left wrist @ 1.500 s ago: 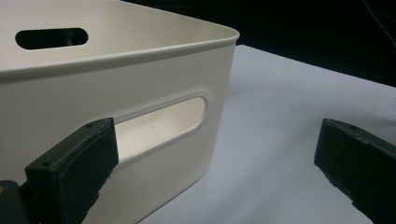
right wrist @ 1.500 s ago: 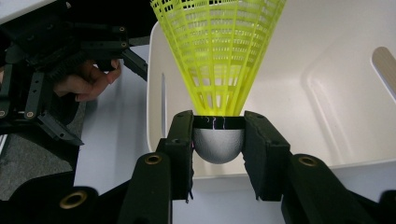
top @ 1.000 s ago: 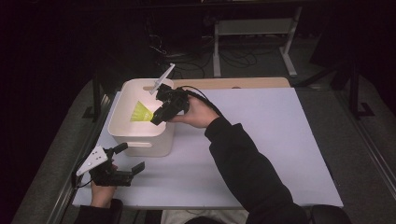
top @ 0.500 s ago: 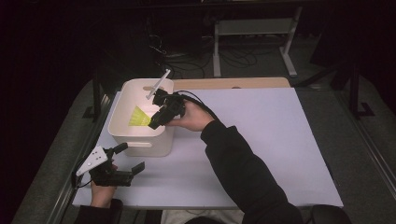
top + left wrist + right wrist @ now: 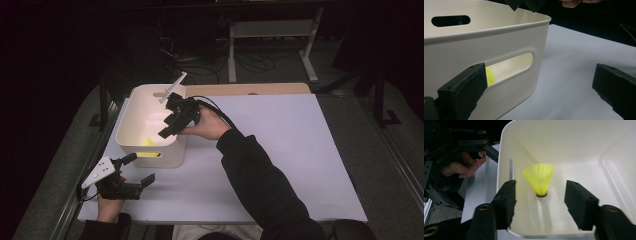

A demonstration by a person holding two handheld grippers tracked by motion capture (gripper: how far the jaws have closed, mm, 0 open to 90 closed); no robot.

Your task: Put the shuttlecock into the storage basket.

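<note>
A yellow shuttlecock (image 5: 539,180) lies on the floor of the white bin (image 5: 131,107), cork end toward the camera, just beyond my right gripper's (image 5: 539,202) open jaws. In the high view the shuttlecock (image 5: 146,142) sits at the bin's near wall, and my right gripper (image 5: 170,125) hangs open over the bin's right rim with nothing in it. My left gripper (image 5: 139,169) rests open on the mat in front of the bin. In the left gripper view the bin's wall (image 5: 499,42) is close, with yellow (image 5: 489,75) showing through its handle slot.
The bin stands at the left of a white mat (image 5: 280,150) on the table. A wooden strip (image 5: 250,89) runs along the mat's far edge. Beyond the table stand a metal frame (image 5: 270,35) and cables on the dark floor.
The right gripper held the shuttlecock above the bin; it has opened and the shuttlecock has dropped to the bin's floor. The left gripper has stayed put.
</note>
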